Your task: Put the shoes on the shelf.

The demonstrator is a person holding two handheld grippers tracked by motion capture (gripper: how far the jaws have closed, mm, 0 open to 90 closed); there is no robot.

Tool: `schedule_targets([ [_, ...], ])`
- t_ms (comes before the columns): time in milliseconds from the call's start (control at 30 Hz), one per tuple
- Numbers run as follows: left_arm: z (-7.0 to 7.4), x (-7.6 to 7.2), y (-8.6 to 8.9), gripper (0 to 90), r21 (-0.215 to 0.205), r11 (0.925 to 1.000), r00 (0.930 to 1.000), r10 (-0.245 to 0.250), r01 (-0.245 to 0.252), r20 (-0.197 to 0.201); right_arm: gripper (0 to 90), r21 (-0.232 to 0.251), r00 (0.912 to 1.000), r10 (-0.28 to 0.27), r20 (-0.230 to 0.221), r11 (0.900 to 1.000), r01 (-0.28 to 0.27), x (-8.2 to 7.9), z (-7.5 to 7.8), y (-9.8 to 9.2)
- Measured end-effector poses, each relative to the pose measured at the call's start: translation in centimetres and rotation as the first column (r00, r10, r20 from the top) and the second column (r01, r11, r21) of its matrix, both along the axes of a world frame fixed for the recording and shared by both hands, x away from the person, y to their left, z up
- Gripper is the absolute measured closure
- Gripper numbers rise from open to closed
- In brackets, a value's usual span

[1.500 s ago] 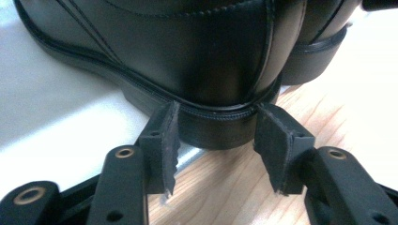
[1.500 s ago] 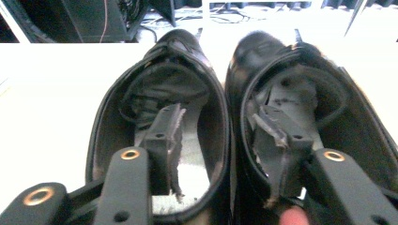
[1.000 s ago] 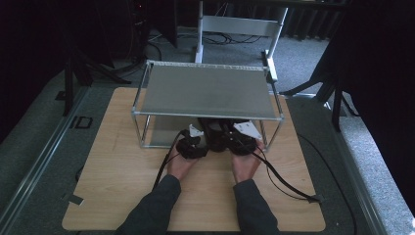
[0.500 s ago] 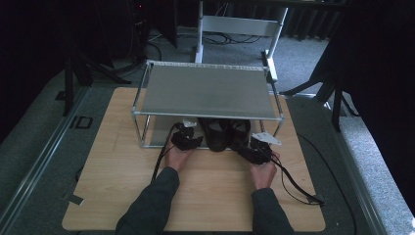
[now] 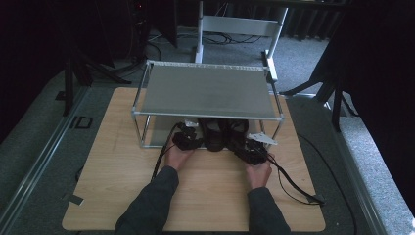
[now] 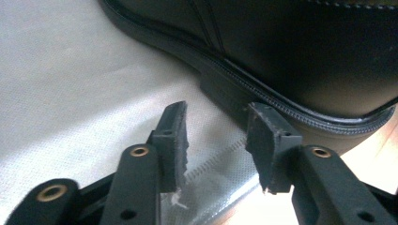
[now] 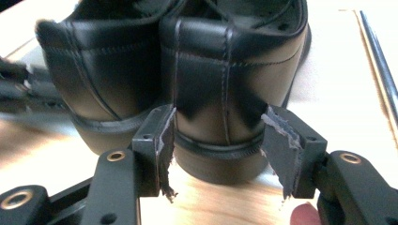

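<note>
- The person's left hand [image 5: 177, 157] and right hand [image 5: 258, 172] reach forward over the wooden table [image 5: 122, 196], forearms coming in from 6 o'clock, each holding tongs at the open front of a metal-framed rack [image 5: 207, 90].
- The left tongs [image 6: 217, 140] are apart, clamping nothing; their tips sit just beside the heel of the left shoe [image 6: 300, 56], which lies toward 1 o'clock in the left gripper view, on the rack's pale lower shelf [image 6: 70, 84].
- The right tongs [image 7: 218, 140] are apart, one jaw on each side of the right shoe [image 7: 230, 79] at its heel; contact cannot be told.
- Both black leather shoes stand side by side, touching, under the rack's top shelf, heels toward the person.
- The right shoe's heel overhangs the table's wood.
</note>
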State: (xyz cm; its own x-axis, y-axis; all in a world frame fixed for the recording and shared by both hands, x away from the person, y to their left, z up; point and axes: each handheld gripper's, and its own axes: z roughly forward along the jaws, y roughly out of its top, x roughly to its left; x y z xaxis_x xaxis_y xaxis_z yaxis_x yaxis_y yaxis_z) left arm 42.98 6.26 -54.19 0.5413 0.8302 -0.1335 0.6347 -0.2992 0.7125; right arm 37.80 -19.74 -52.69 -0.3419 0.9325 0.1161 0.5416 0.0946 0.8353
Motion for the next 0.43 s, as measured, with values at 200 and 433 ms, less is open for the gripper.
schedule_targets([
  [200, 0.4, -2.5, 1.4, 53.5, -0.025, 0.9987, 0.999, 0.045, -0.045, 0.006, 39.7, -0.052, 0.999, -0.009, -0.043, 0.999, 0.007, -1.1, 0.5, -2.0],
  [433, 0.1, -6.3, 3.4, 51.0, 0.014, 0.9989, 0.9977, 0.044, -0.044, 0.051, 37.9, -0.081, 0.9947, -0.007, -0.103, 0.997, -0.001, -2.6, 0.7, -4.6],
])
